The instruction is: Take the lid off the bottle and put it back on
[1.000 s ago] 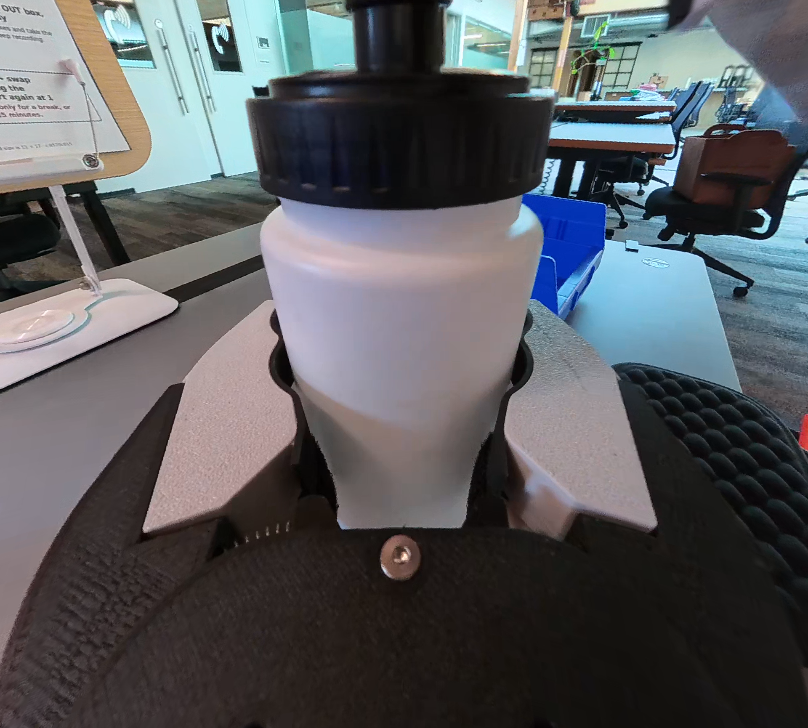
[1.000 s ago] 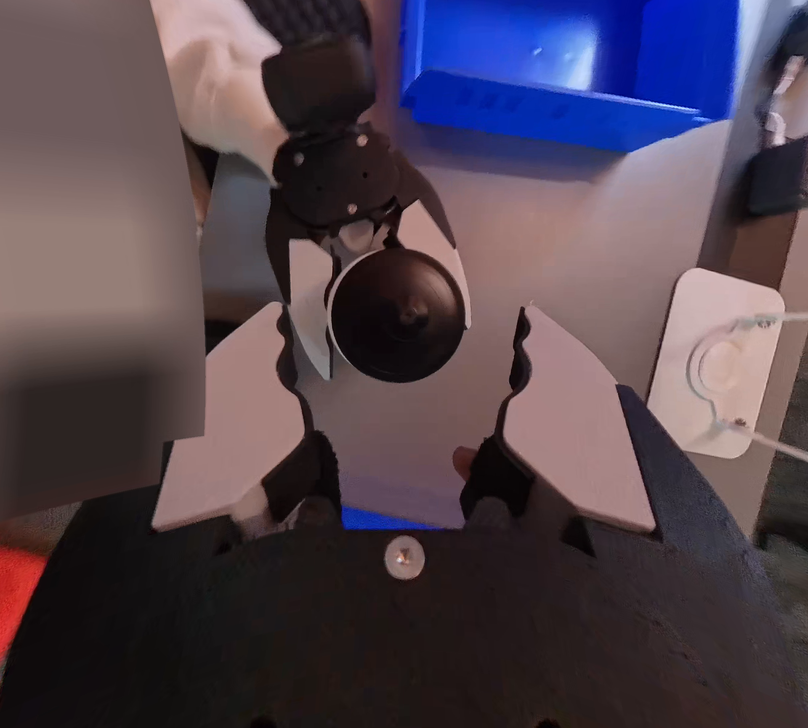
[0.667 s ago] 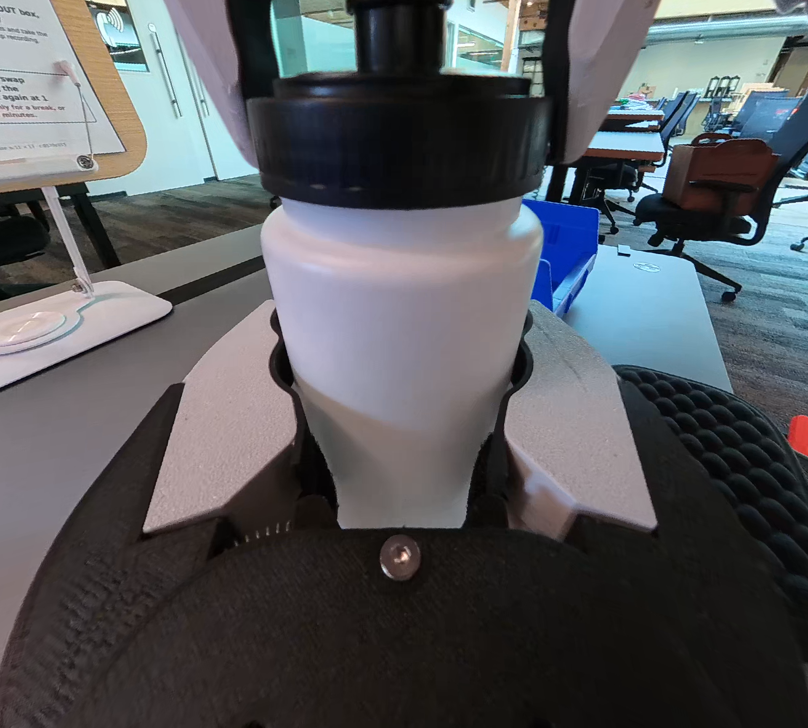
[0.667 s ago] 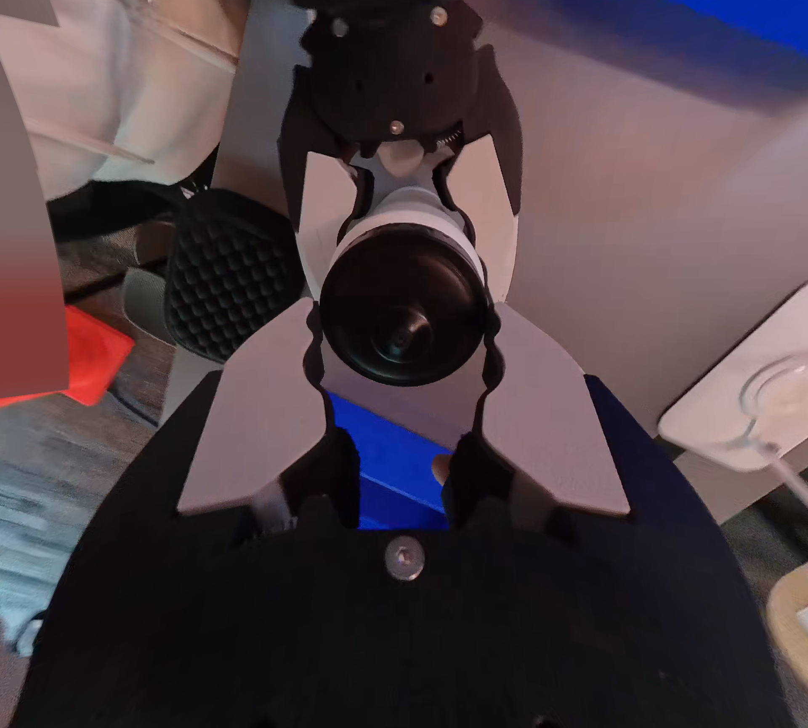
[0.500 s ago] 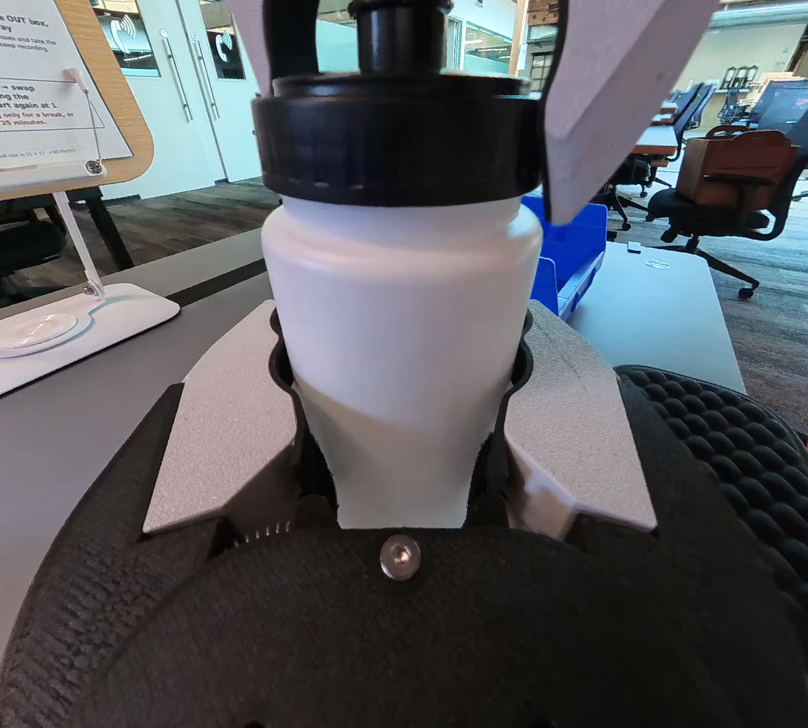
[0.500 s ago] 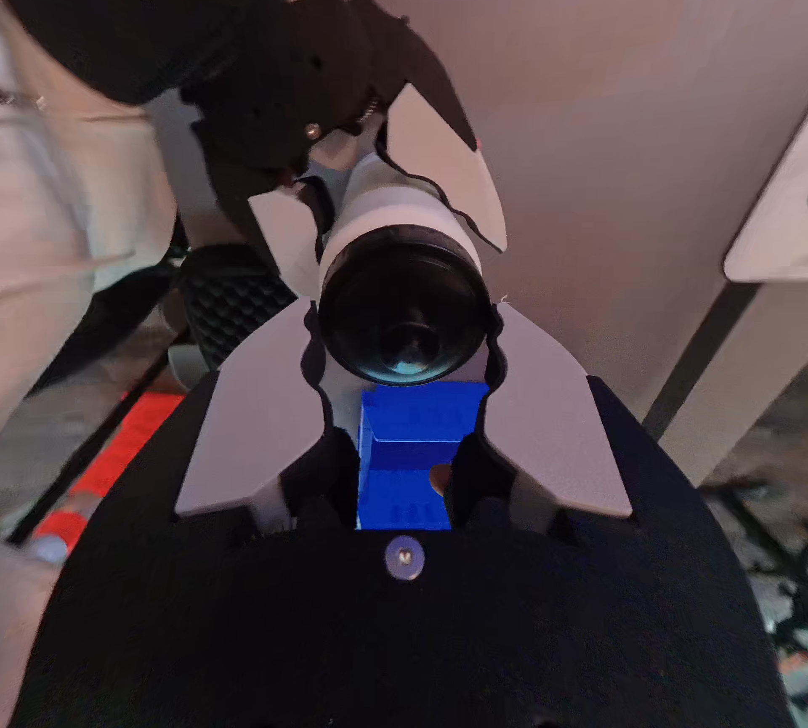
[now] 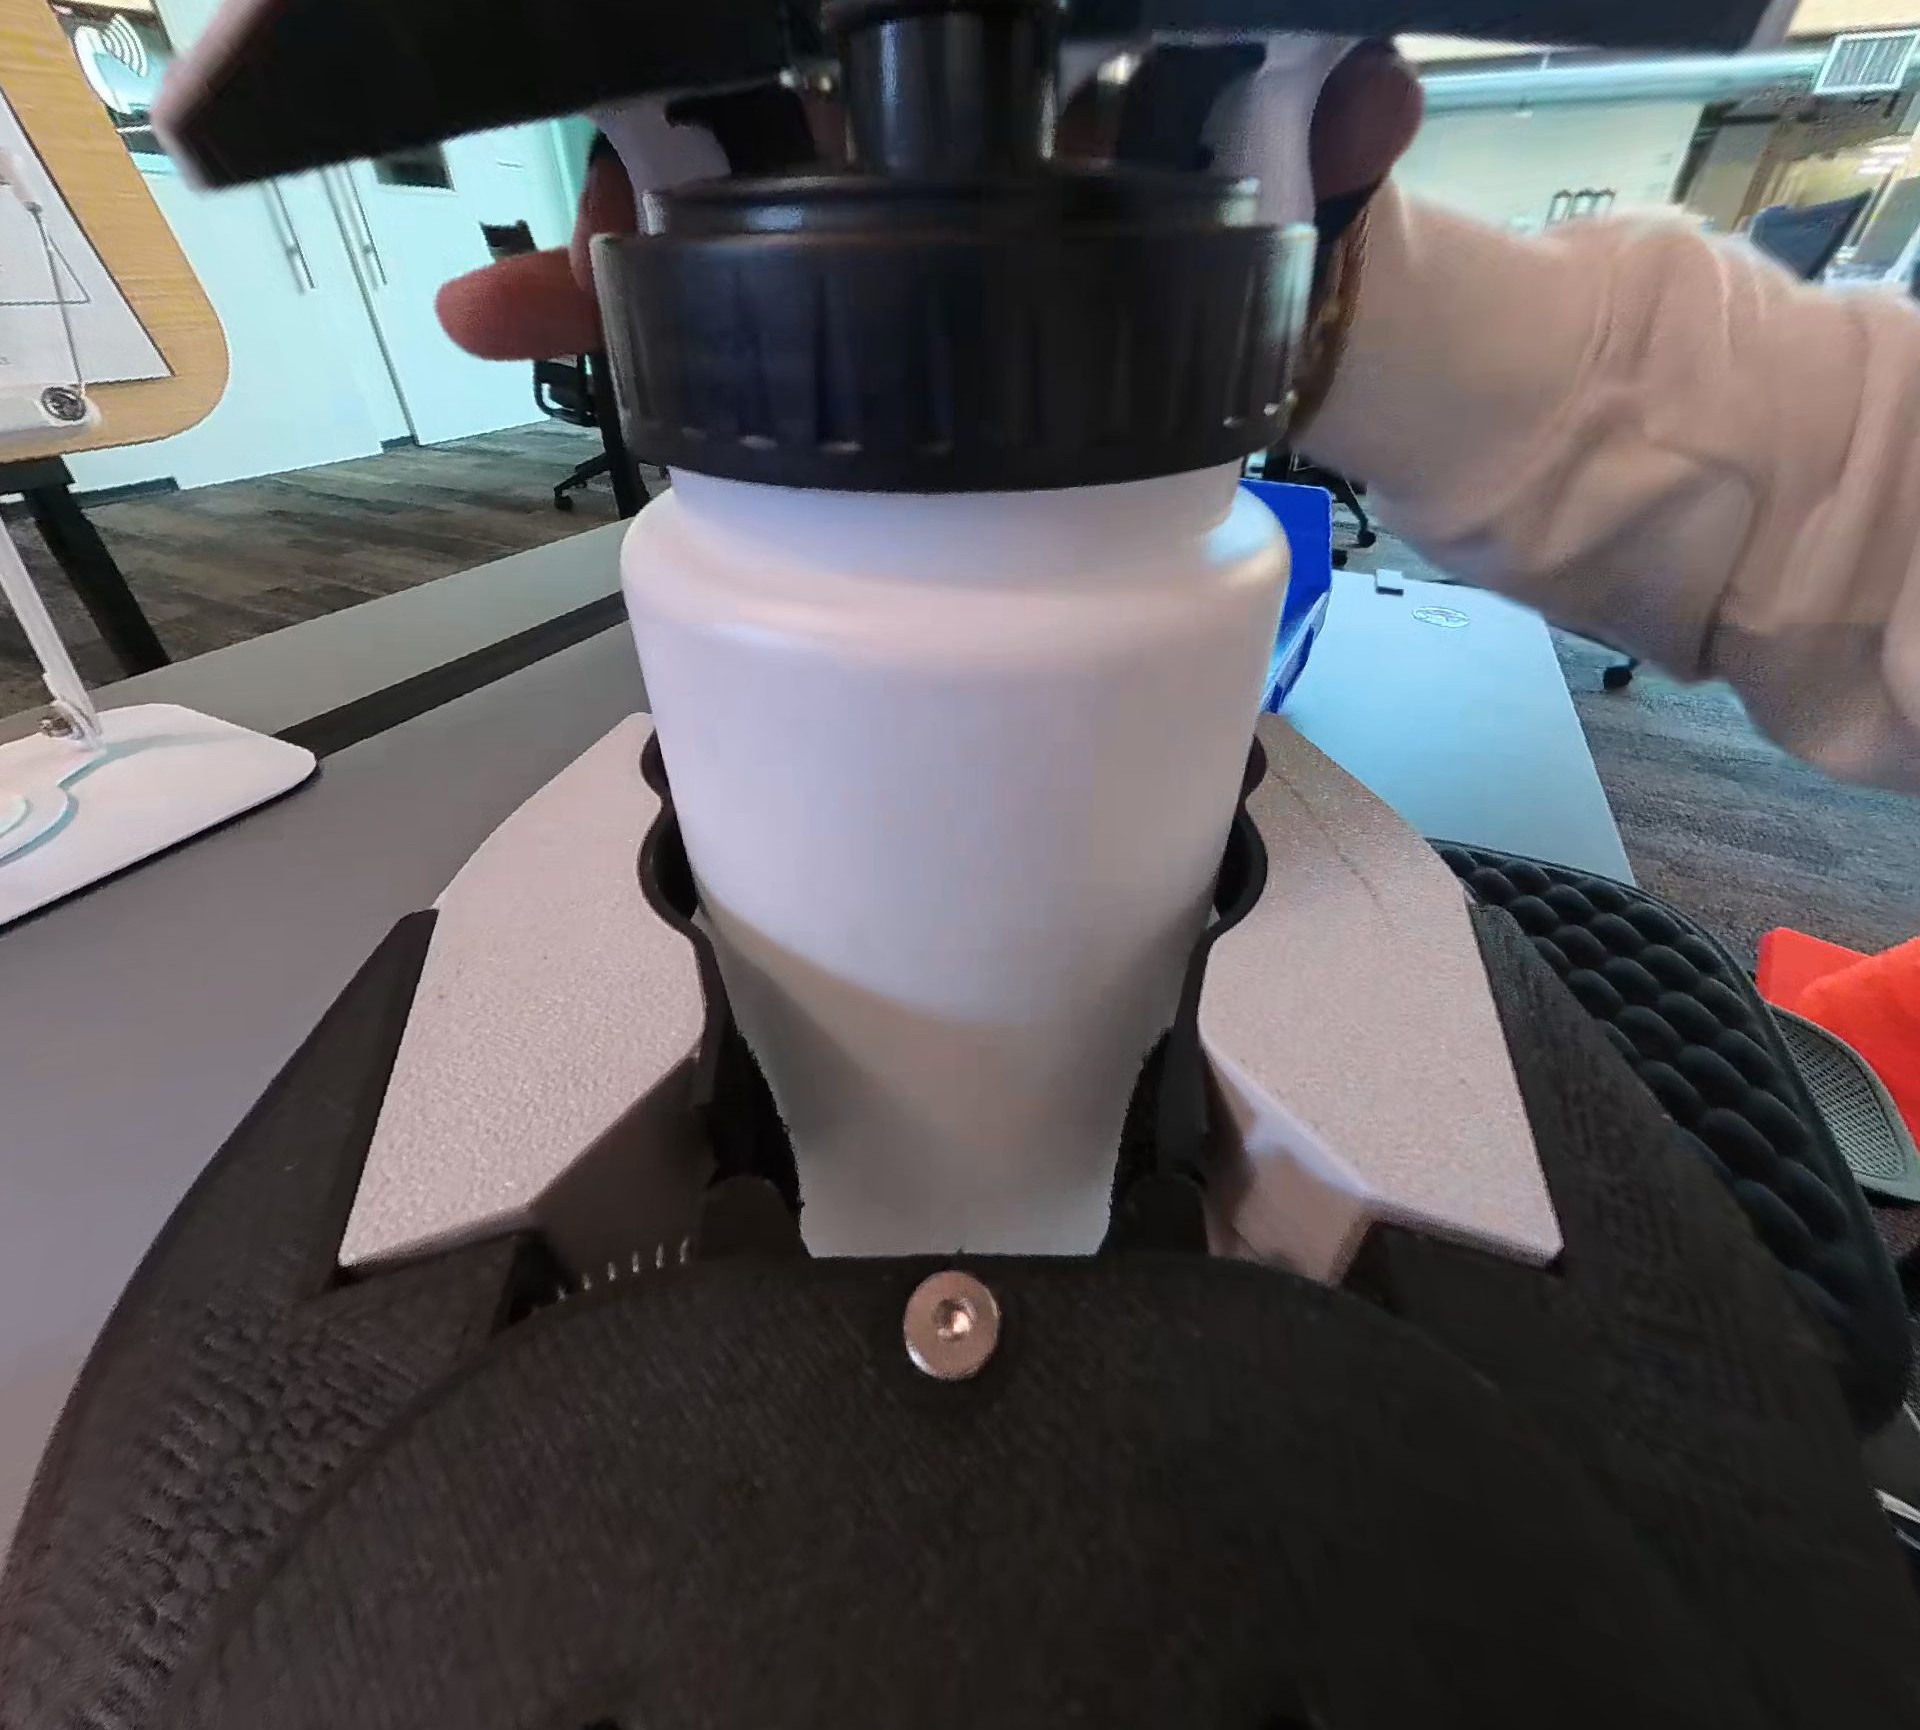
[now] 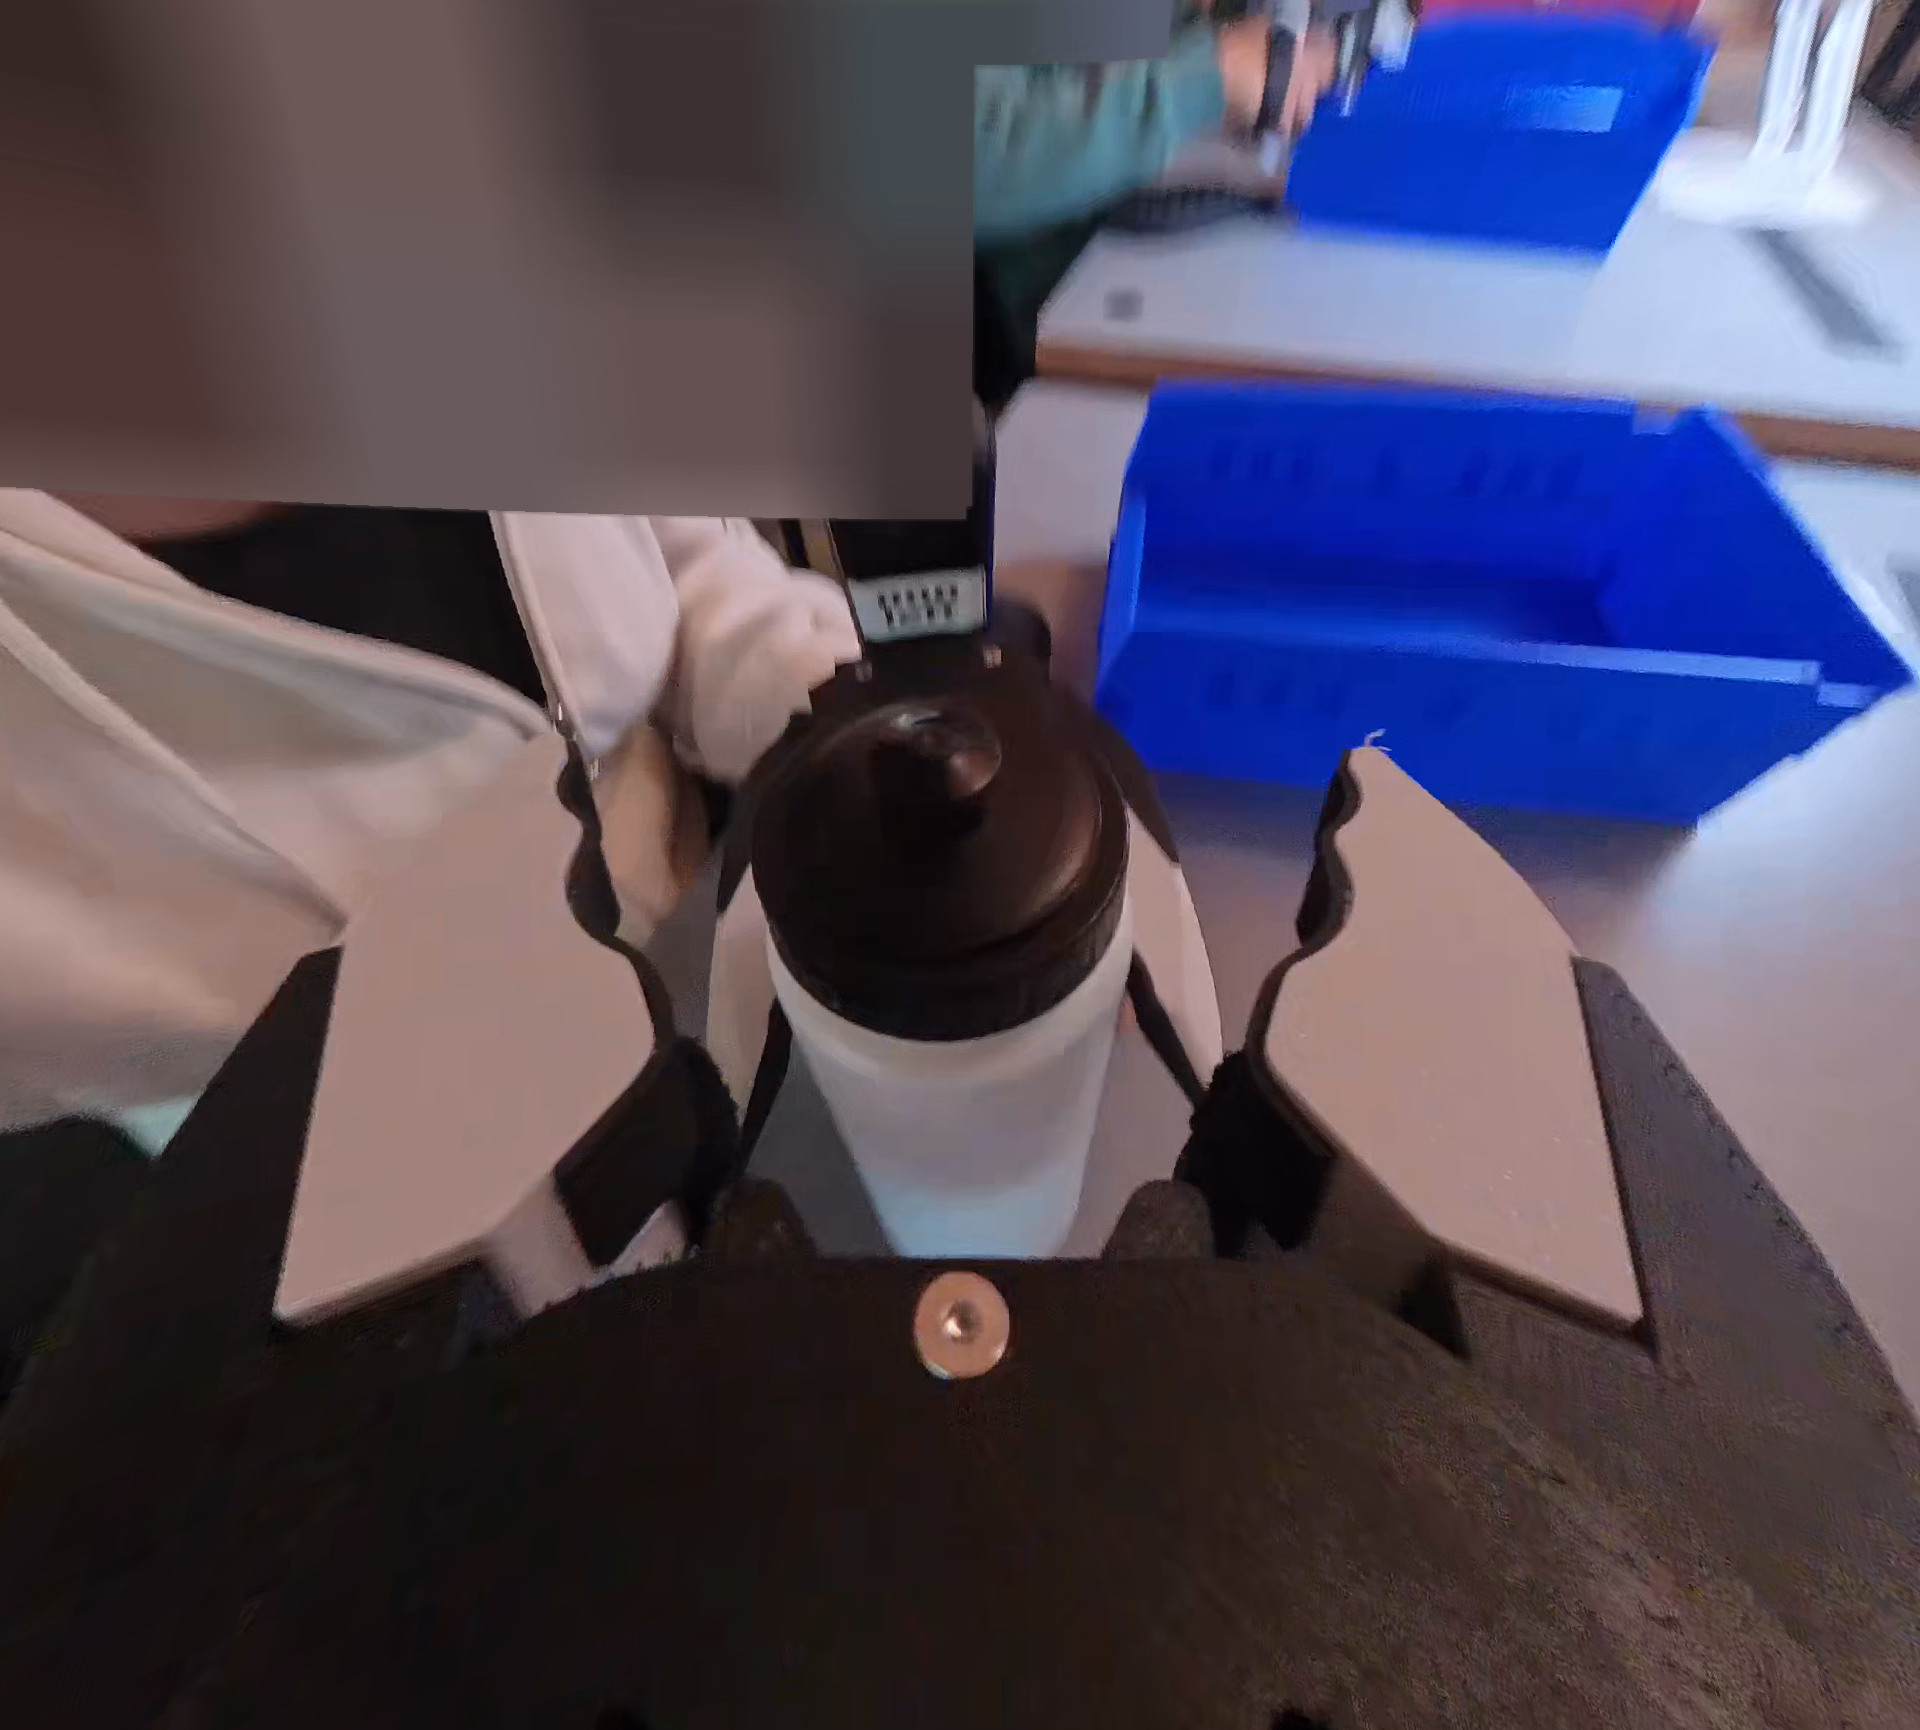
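Note:
A white bottle (image 7: 945, 745) with a black ribbed lid (image 7: 935, 350) and spout stands upright in my left gripper (image 7: 951, 797), which is shut on its body. The lid sits on the bottle. In the left wrist view my right gripper (image 7: 966, 7) hangs over the lid, its fingers (image 7: 468, 49) spread to both sides, blurred. In the right wrist view the right gripper (image 8: 961, 776) is open, with its jaws apart on either side of the lid (image 8: 935, 870) and clear gaps between them. The bottle (image 8: 956, 1088) shows below the lid.
A hand and pale sleeve (image 7: 1610, 485) hold the right gripper. A blue bin (image 8: 1455, 620) stands on the grey table (image 8: 1766, 901) beside the bottle, another (image 8: 1486, 122) farther off. A white stand base (image 7: 125, 807) with a sign board (image 7: 104, 309) is at the left, a black mesh chair (image 7: 1662, 1005) at the right.
My right gripper was shut around the lid from above and turning. It has opened and swung to a slanted side-on view of the bottle. The lid stays on; the left gripper keeps its hold.

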`<state>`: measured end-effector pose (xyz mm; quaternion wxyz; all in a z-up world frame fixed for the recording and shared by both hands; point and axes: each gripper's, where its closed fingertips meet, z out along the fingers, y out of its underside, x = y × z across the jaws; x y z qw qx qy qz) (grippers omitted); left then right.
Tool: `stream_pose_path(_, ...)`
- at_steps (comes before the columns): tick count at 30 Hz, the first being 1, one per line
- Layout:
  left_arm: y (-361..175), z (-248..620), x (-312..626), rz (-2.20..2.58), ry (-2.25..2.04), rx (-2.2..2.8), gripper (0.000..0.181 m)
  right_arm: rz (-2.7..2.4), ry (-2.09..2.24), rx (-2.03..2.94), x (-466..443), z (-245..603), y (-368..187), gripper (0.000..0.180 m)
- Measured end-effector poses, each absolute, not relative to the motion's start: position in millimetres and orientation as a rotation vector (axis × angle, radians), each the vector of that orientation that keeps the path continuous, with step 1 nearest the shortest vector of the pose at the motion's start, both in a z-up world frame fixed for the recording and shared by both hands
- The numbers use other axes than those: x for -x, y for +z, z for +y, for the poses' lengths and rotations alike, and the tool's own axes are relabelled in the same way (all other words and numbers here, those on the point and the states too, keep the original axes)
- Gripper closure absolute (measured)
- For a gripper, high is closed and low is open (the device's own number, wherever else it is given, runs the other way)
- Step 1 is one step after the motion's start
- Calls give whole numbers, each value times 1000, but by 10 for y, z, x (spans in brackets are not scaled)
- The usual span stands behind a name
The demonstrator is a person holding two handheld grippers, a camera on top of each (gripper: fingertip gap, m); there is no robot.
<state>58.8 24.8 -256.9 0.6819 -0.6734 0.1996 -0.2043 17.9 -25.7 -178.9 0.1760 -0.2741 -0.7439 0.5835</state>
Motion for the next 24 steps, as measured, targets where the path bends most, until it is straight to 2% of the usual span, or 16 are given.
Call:
stream_pose_path(4, -2565, 247, -594, 452, -464, 1503, 81, -2047, 1684, 737, -161, -307, -1958, 63)
stream_pose_path(7, -2564, 248, -588, 443, -461, 1503, 81, -2019, 1688, 759, -157, -353, -2022, 97)
stream_pose_path(11, -2564, 264, -569, 413, -423, 1509, 82, -1739, 1626, 914, -94, -291, -1983, 98)
stream_pose_path(16, -2560, 275, -583, 404, -384, 1505, 81, -1274, 1107, 1316, -81, -73, -2021, 99)
stream_pose_path(18, -2556, 265, -571, 398, -385, 1501, 81, -1252, 1005, 1315, -101, -81, -2025, 98)
stream_pose_path(19, -2558, 269, -555, 387, -395, 1504, 81, -1274, 1047, 1275, -88, -123, -1983, 80)
stream_pose_path(24, -2556, 243, -574, 415, -436, 1491, 81, -1481, 1490, 1035, -92, -246, -1757, 61)
